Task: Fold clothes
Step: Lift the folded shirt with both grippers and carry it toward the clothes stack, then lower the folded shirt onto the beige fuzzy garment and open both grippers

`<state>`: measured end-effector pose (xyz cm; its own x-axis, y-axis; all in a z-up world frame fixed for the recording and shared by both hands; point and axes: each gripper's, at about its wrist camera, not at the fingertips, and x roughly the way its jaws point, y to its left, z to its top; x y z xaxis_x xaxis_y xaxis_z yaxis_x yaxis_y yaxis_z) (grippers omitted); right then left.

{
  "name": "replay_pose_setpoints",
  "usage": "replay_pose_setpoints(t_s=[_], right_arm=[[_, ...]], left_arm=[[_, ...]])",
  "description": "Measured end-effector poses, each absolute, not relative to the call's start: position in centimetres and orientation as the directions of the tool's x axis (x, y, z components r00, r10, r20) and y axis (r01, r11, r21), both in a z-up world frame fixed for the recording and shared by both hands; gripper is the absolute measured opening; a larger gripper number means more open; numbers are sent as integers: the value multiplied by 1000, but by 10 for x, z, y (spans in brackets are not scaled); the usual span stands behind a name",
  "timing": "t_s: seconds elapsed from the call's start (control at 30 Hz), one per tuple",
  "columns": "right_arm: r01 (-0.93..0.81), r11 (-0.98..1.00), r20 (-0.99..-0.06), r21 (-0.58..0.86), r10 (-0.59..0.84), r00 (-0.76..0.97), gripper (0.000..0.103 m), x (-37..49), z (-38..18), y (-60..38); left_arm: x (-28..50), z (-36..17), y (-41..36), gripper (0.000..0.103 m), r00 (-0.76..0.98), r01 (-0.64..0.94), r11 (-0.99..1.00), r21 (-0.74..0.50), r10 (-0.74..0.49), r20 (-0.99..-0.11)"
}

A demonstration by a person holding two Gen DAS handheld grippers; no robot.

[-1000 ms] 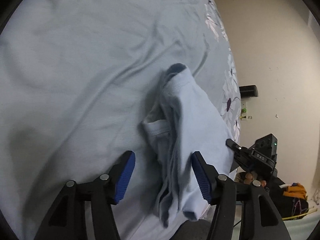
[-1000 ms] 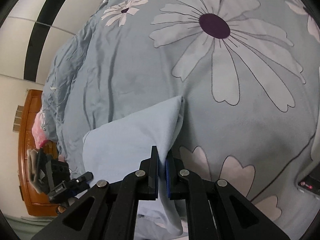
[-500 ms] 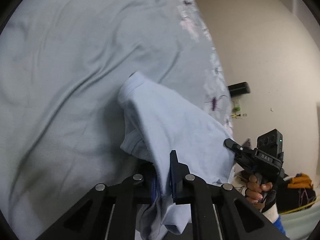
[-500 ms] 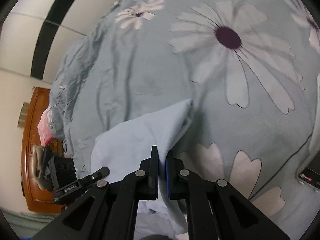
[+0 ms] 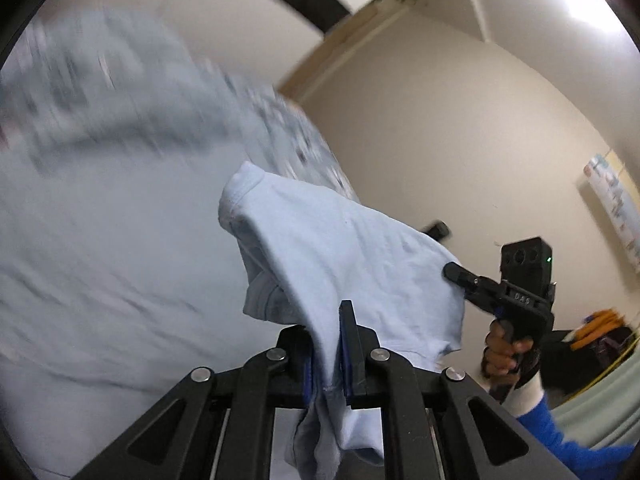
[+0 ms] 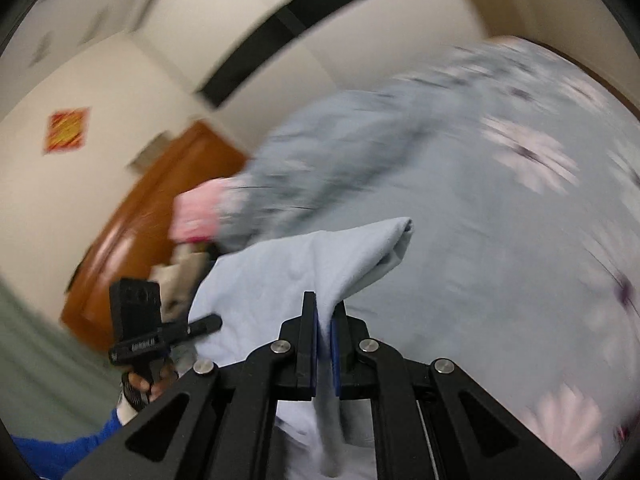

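Left tool [image 5: 326, 344], open a second ago, has closed onto the pale blue garment [image 5: 340, 264]. Both tools have risen; the garment is now lifted off the bed [image 5: 100, 260], stretched between left and right tool [image 6: 323, 344].

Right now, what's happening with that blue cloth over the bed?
A person is holding a gripper in each hand, and both are clamped on a light blue garment. The left gripper and the right gripper hold it stretched between them, above the flowered bedspread, ready for folding.
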<state>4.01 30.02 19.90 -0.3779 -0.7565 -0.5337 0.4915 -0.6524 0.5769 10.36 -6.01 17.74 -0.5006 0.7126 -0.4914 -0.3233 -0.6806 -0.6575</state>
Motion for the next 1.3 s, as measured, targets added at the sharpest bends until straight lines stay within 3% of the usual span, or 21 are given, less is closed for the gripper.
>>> replay_pose_setpoints(t_s=[0.13,0.3,0.57,0.9,1.07,1.13,1.23,1.3], right_arm=[[628,-519,-465,580,-844,-269,5,38,243,178],[697,-361,-394,620,-911,-121,5,34,270,30],[672,-233,-384,703,-920,82,5,40,235,-135],[559,-437,-592,705,-796,124,5,12,99,-198],[557,-430,-585,710,-801,127,6,8,96,-195],[591,-436,-607,678,-786,116,8,11,104,-197],[662,-451,-656,598,-750,81,9,19,121,-198],[705,-464,-689,536,-724,47,15,25,131,-190]], left_arm=[[116,251,-178,11,-604,-299,-777,-554,604,-520],[138,305,-318,11,-687,-167,-856,-489,457,-565],[164,303,-470,11,-713,24,-895,-445,297,-635],[157,155,-523,16,-641,209,-789,-578,336,-690],[172,152,-525,20,-696,199,-739,-644,355,-624],[181,167,-523,25,-692,232,-750,-620,321,-647],[196,183,-526,42,-694,267,-784,-561,248,-676],[210,197,-526,43,-688,310,-812,-494,167,-706]])
